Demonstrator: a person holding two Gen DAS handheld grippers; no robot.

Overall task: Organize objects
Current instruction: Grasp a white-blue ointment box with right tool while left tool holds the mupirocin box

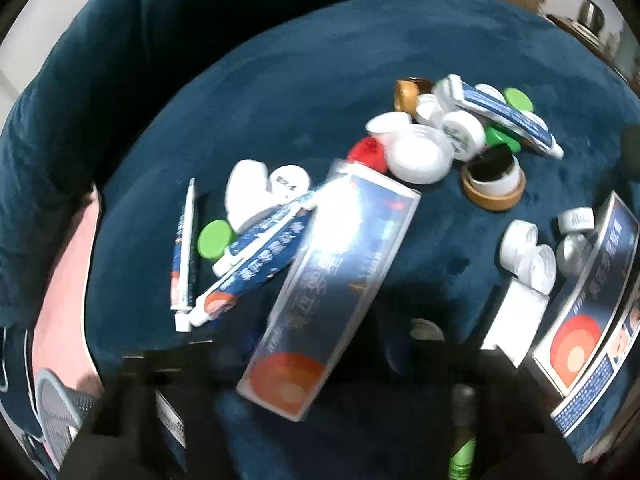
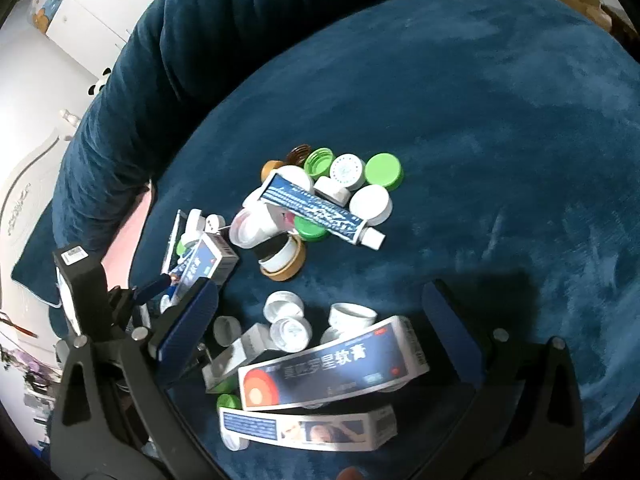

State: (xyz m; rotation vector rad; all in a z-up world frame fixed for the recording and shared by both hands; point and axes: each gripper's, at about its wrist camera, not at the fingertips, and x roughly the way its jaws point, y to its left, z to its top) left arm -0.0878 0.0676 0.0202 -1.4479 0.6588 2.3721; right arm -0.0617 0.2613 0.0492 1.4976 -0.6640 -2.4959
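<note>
Right wrist view: right tool (image 2: 320, 344) hangs low over the blue cushion (image 2: 500, 140), jaws spread wide, straddling an ointment box (image 2: 332, 364) without touching it. Left tool (image 2: 176, 292) grips another box (image 1: 328, 284), lifted and tilted. Caps (image 2: 356, 184) cluster mid-cushion; open room lies rightward.

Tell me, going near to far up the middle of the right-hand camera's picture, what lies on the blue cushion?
Photo-printed box → ointment box with the orange circle → white caps → tan lid → blue tube → green cap.
</note>
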